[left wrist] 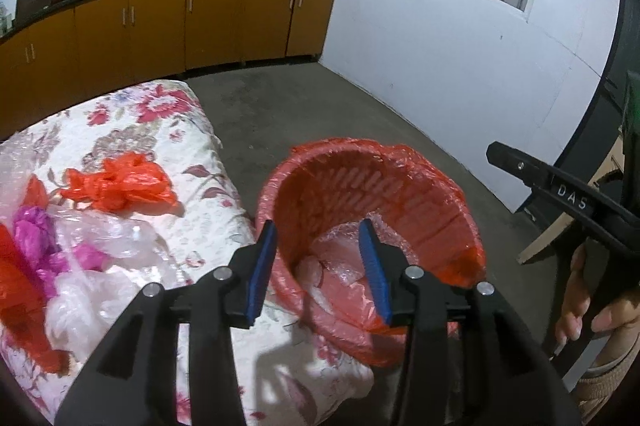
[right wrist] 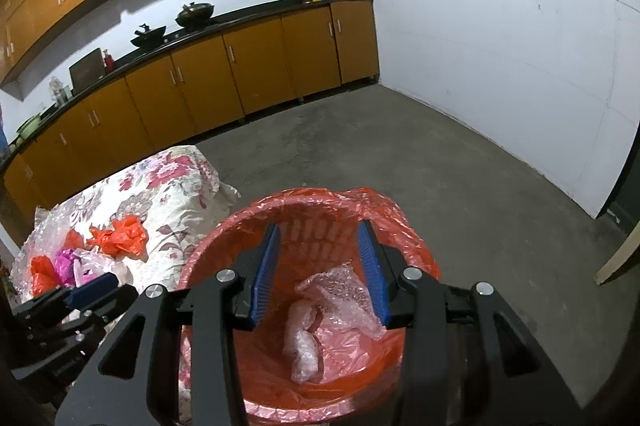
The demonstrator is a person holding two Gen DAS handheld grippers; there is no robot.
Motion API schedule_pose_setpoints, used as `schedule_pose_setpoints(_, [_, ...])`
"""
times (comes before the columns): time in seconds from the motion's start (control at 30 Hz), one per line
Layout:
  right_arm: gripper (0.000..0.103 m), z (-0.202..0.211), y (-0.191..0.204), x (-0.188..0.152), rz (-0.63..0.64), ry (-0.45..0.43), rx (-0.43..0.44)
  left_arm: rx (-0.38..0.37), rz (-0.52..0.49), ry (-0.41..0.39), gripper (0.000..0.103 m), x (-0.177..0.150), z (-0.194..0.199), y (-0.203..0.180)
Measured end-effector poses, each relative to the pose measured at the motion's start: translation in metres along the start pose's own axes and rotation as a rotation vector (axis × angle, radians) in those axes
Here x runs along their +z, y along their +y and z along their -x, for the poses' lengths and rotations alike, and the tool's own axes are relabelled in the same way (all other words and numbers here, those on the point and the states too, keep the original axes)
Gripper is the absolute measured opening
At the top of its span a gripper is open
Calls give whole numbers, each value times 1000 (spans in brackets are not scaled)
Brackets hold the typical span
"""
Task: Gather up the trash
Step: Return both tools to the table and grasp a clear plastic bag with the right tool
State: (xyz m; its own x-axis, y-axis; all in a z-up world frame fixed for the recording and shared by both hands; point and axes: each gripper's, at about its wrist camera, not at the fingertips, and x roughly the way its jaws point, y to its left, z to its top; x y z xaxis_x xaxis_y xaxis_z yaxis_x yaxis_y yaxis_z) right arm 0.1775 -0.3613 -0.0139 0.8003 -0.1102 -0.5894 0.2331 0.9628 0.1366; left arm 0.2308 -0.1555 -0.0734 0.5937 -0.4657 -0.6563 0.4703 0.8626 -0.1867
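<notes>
A red slatted bin [left wrist: 384, 161] with a red liner stands on the floor against the table. Crumpled bubble wrap [right wrist: 340, 290] and a clear plastic wad [right wrist: 302, 346] lie inside it. My left gripper [left wrist: 318, 230] hangs open over the bin's near rim, nothing between its blue pads. My right gripper [right wrist: 318, 230] is open above the bin's mouth, also with nothing in it. On the floral cloth [left wrist: 192, 145] lie an orange bag [left wrist: 124, 185], magenta plastic [left wrist: 32, 226], clear plastic [left wrist: 108, 238] and a red bag [left wrist: 16, 286].
Orange kitchen cabinets [right wrist: 256, 65] under a black counter line the far side, with woks on top. Grey concrete floor [right wrist: 440, 165] runs to the white wall [right wrist: 500, 65]. A pale board [right wrist: 616, 258] leans at the right. A person's hand [left wrist: 580, 298] holds the right gripper's handle.
</notes>
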Motion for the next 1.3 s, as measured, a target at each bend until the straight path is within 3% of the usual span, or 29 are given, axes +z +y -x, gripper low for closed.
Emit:
schedule_pose_setpoints(0.33, [42, 10, 42, -4, 73, -16, 59, 146, 60, -90, 68, -5, 53, 42])
schedule_pose_setpoints(0.47, [42, 12, 65, -8, 107, -17, 98, 241, 77, -134, 71, -13, 82, 69])
schedule_pose_setpoints(0.6, [52, 14, 99, -16, 154, -20, 156, 345, 101, -178, 74, -25, 111, 99])
schedule_pose_setpoints(0.83, [55, 9, 164, -37, 246, 6, 265, 531, 154, -240, 75, -48, 157, 155])
schedule_pose_setpoints(1.07, [55, -2, 227, -67, 332, 57, 349, 597, 271, -248, 75, -73, 186, 203])
schedule_pose_setpoints(1.3, [55, -23, 273, -97, 389, 116, 377, 621, 320, -249, 75, -90, 197, 218])
